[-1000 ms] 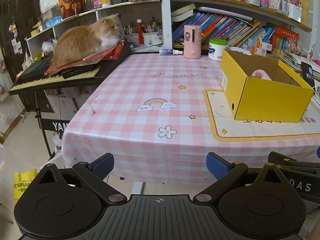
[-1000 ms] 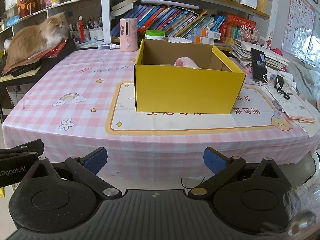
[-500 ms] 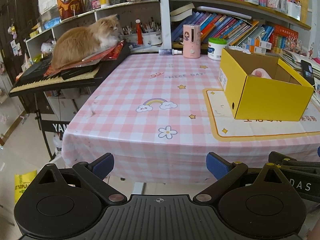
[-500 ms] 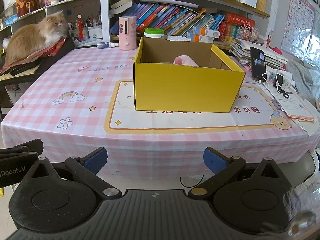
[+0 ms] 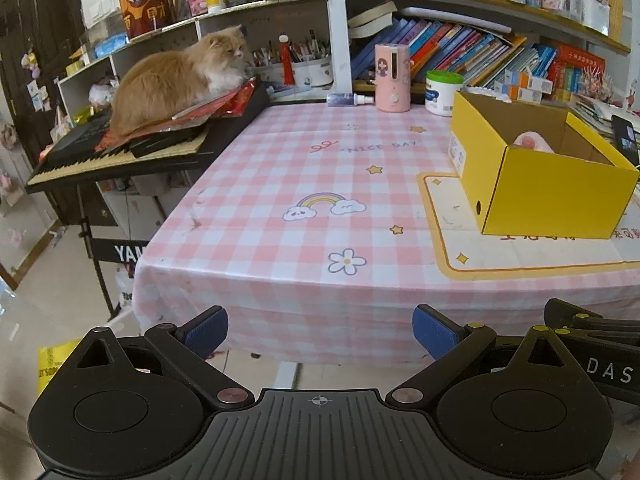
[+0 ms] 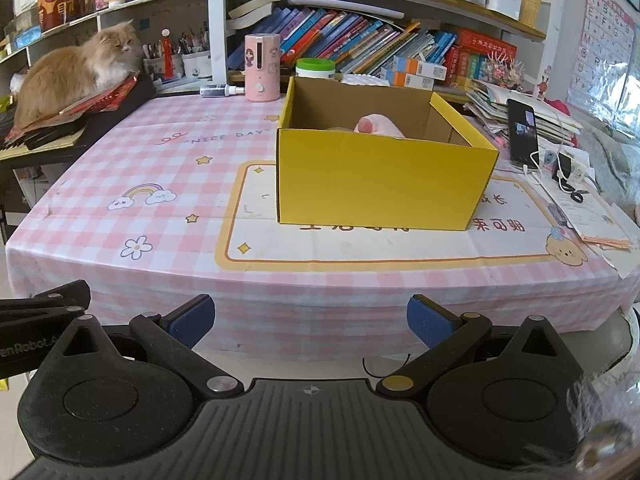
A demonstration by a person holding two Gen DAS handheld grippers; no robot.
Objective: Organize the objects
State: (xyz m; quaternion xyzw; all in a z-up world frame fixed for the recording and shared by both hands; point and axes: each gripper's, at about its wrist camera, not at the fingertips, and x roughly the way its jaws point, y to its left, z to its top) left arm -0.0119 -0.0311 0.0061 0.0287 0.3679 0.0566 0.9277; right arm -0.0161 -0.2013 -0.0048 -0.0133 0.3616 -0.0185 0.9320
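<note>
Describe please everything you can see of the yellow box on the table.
The yellow box is an open-topped rectangular carton, seemingly cardboard: bright yellow outside, plain brown inside. It stands upright on the white mat with the orange border, which lies on the pink checked tablecloth. The left wrist view shows a white label and a small round hole on one end wall. Inside, a pink and white soft-looking thing shows above the front wall; what it is cannot be told. Neither gripper touches the box.

Gripper [image 5: 320, 328]: lower frame, jaws wide, empty.
Box [image 5: 556, 196]: right, on table [image 5: 280, 168].
Cat [image 5: 176, 80]: upper left, atop keyboard [image 5: 80, 160].
</note>
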